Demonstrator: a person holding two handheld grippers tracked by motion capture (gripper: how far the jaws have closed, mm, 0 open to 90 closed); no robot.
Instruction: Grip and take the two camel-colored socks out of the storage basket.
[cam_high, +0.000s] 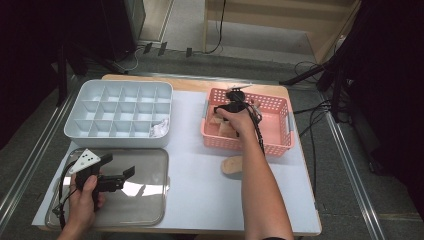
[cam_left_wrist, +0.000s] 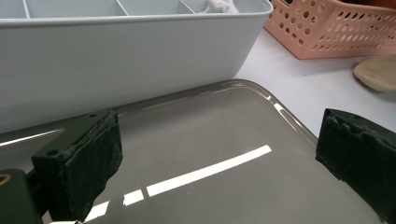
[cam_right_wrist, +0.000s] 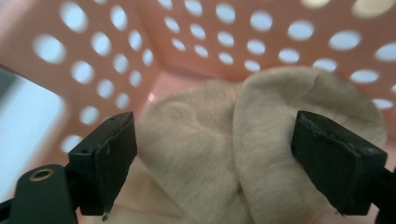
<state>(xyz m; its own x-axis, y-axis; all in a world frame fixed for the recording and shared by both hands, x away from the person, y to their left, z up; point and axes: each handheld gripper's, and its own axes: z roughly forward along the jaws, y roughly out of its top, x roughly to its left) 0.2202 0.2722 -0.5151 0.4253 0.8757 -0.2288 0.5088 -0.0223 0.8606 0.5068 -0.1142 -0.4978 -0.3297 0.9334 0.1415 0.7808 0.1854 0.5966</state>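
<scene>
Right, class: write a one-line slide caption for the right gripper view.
Open right gripper poised around a beige sock inside the pink basket.

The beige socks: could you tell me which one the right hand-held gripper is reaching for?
The one inside the pink basket, a beige sock lying between the open jaws of the right hand-held gripper. The other beige sock lies on the table before the basket.

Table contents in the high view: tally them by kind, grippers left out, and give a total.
Divided grey trays: 1
Clear lids: 1
Pink perforated baskets: 1
Beige socks: 2, one in the basket between the open jaws of the right gripper, one loose on the table by the forearm
White cloth items, in a corner cell of the tray: 1
Total: 6
</scene>
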